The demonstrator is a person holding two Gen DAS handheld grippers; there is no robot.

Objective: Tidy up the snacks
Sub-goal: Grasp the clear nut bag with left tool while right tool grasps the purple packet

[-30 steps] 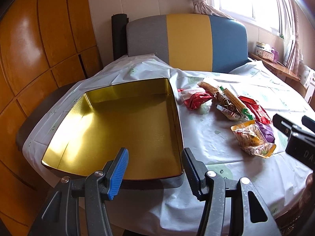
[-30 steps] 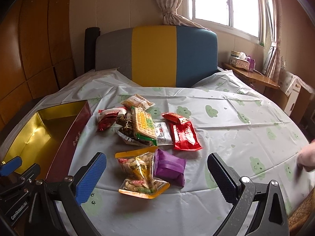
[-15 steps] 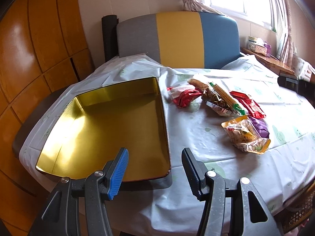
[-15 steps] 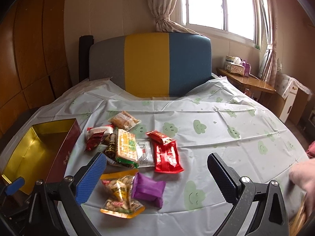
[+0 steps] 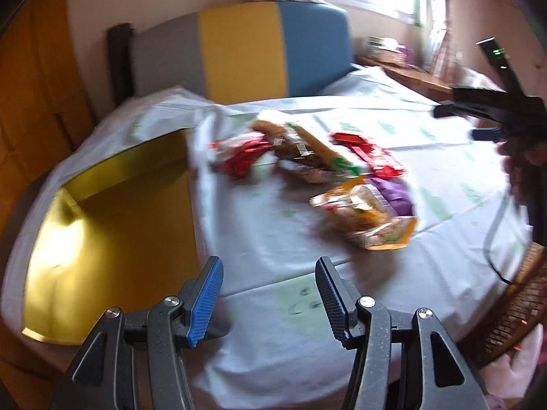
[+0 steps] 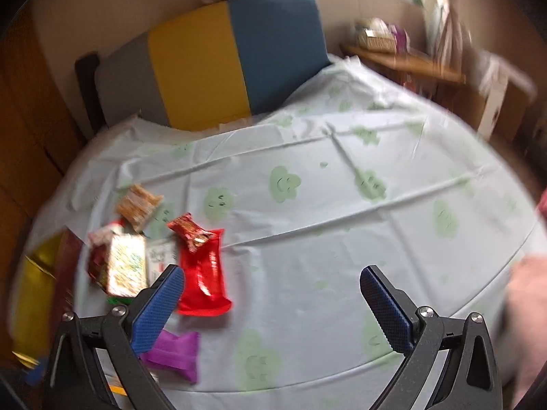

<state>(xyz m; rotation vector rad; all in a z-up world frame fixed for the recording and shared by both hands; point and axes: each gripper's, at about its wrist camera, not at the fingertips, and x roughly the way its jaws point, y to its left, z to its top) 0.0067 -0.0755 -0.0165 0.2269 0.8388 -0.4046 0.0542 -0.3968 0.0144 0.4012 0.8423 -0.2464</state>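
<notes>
A pile of snack packets lies on the table's white cloth: an orange nut bag (image 5: 372,218), a purple packet (image 5: 393,194) (image 6: 174,352), a long red packet (image 6: 203,273) (image 5: 372,157), a yellow cracker pack (image 6: 124,266) and others. A gold-lined tin box (image 5: 112,225) stands open at the left, its edge in the right wrist view (image 6: 34,283). My left gripper (image 5: 268,297) is open and empty over the table's front edge. My right gripper (image 6: 273,304) is open and empty above the cloth, right of the pile; it also shows in the left wrist view (image 5: 485,116).
A grey, yellow and blue chair back (image 6: 212,58) stands behind the table. A wooden side shelf (image 6: 403,58) with boxes is at the back right. Wooden panelling (image 5: 34,78) runs along the left. A wicker chair (image 5: 512,311) is at the table's front right.
Both views are blurred by motion. My left gripper has swung right, away from the box toward the snacks. My right gripper has risen and swung right, so the pile sits lower left.
</notes>
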